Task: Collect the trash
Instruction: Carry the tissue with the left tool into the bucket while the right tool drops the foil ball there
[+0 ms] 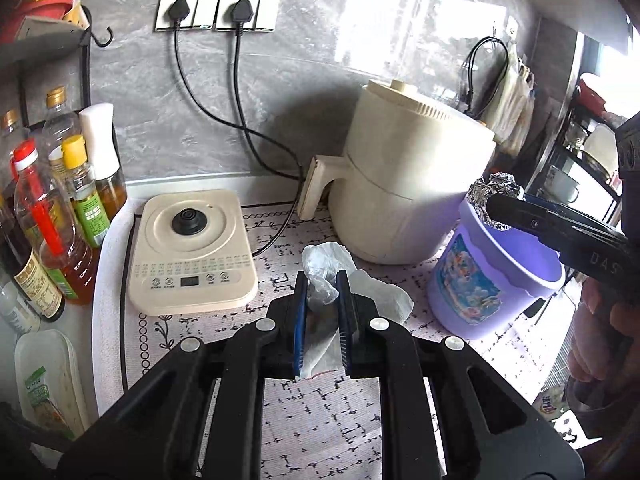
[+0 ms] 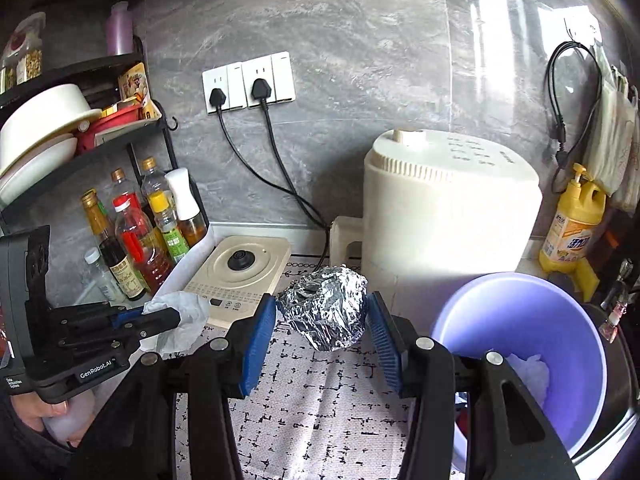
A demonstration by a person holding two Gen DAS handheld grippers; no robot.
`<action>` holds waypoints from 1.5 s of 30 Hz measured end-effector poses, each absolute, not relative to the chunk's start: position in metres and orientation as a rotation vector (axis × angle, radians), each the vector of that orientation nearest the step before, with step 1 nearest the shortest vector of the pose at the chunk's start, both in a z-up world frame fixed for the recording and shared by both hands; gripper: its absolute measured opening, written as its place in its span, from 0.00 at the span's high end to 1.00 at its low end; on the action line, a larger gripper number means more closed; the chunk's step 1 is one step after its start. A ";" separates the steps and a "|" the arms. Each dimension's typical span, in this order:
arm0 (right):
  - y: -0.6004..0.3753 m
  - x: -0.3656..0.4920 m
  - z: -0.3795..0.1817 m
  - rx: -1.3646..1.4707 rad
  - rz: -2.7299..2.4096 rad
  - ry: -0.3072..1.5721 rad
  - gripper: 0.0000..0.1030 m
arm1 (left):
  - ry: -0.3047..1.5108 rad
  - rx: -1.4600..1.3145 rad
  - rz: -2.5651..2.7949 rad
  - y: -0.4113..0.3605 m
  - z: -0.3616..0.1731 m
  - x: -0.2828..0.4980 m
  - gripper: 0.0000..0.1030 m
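Between the blue pads of the right gripper [image 2: 322, 330] sits a crumpled foil ball [image 2: 323, 306], carried above the patterned mat [image 2: 320, 412]; the jaws stand wide, and from the right wrist view a gap shows on each side of the ball, so I cannot tell whether the pads truly press it. In the left wrist view the same foil ball [image 1: 496, 196] sits at the tip of that gripper, right over the near rim of the purple bucket [image 1: 496, 276], with the person's right hand [image 1: 600, 328] wrapped around the handle low at the frame's right edge. The gripper reaches in level from the right, its fingers pointing toward the wall. The left gripper [image 1: 323, 312] is clenched on a crumpled white tissue [image 1: 332, 276], its pads narrow with the paper bunched between them and trailing down onto the mat. In the right wrist view it comes in level from the left, the tissue [image 2: 180, 320] at its tip, the left hand [image 2: 52, 420] gripping underneath. The bucket [image 2: 520, 308] stands on the mat just beside a cream air fryer [image 2: 448, 208], with white scraps already lying inside. A kettle base [image 1: 192, 256] rests left of the tissue, bottles [image 1: 52, 216] crowd the corner beyond it, and two black plugs [image 1: 208, 10] sit in the wall sockets.
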State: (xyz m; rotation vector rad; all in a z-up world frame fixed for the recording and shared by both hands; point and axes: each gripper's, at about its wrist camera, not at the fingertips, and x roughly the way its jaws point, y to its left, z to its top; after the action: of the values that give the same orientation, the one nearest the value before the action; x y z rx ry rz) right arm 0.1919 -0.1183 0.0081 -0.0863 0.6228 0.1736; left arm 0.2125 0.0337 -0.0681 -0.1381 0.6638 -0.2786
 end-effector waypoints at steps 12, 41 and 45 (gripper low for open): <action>-0.227 0.154 0.037 -0.014 -0.050 0.585 0.26 | 0.597 -0.164 -0.458 -0.055 -0.026 0.223 0.86; -0.366 0.115 0.031 0.124 0.025 0.579 0.14 | 0.641 -0.153 -0.373 -0.174 -0.029 0.247 0.18; -0.361 0.129 0.028 0.138 0.069 0.604 0.13 | 0.644 -0.153 -0.325 -0.161 -0.022 0.241 0.09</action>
State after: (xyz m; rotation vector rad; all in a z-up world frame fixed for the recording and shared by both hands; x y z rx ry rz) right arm 0.1287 -0.3609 0.0279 0.1376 0.6043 0.0691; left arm 0.2407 -0.1606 -0.0215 -0.1532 0.6439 -0.3252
